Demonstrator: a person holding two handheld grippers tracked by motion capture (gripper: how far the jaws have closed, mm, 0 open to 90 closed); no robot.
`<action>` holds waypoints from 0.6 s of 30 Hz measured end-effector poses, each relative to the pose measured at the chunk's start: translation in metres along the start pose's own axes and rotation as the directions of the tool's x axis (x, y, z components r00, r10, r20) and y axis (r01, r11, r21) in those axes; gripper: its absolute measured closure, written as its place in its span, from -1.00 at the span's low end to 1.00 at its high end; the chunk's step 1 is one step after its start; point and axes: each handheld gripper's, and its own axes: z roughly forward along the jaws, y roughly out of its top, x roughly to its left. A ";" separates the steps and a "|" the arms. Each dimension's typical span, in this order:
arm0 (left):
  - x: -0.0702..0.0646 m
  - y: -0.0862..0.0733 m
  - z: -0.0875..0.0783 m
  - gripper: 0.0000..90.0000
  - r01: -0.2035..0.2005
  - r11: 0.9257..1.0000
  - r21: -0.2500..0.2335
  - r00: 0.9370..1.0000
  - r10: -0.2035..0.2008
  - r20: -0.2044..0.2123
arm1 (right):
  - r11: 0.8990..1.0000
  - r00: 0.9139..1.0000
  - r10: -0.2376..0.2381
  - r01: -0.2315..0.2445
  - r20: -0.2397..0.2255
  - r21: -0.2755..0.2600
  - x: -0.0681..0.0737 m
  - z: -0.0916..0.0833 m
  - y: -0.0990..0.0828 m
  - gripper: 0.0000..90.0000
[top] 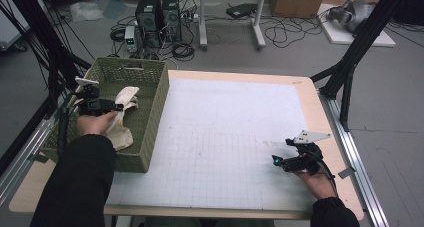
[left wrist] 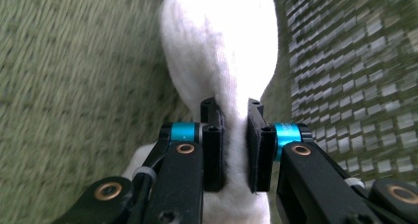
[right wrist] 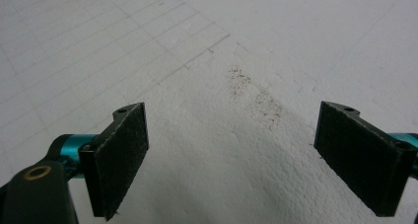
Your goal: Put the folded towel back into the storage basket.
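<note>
A cream-white cloth (top: 125, 112) lies bunched inside the green woven basket (top: 155, 104) at the table's left. My left gripper (top: 119, 107) reaches into the basket and is shut on the cloth. In the left gripper view the white cloth (left wrist: 222, 61) is pinched between the two black pads (left wrist: 213, 150) and balloons out beyond them. My right gripper (top: 276, 159) rests low over the white grid mat (top: 225, 137) near the front right, pointing left. In the right gripper view its pads (right wrist: 123, 155) stand wide apart over the mat, nothing between them.
The basket wall (left wrist: 355, 86) is close on the right in the left gripper view. A faint dark smudge (right wrist: 256, 98) marks the mat ahead of the right gripper. Black frame legs (top: 350, 62) stand at the back right; computers and cables (top: 160, 22) lie on the floor beyond.
</note>
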 end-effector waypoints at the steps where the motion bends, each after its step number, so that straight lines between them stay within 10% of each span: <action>1: 0.000 -0.001 0.002 0.78 -0.019 0.999 0.026 0.999 0.020 -0.027 | 1.000 1.000 0.001 -0.001 -0.001 0.000 0.000 0.000 0.000 -0.72; 7: 0.002 -0.008 0.016 0.77 -0.074 0.978 0.196 0.989 0.096 -0.110 | 1.000 1.000 0.000 0.000 -0.001 0.004 0.001 0.001 0.000 -0.72; 18: -0.001 0.003 0.008 0.13 -0.072 0.989 0.127 0.996 0.078 -0.041 | 1.000 1.000 -0.003 0.003 -0.001 0.003 0.000 0.002 0.001 -0.72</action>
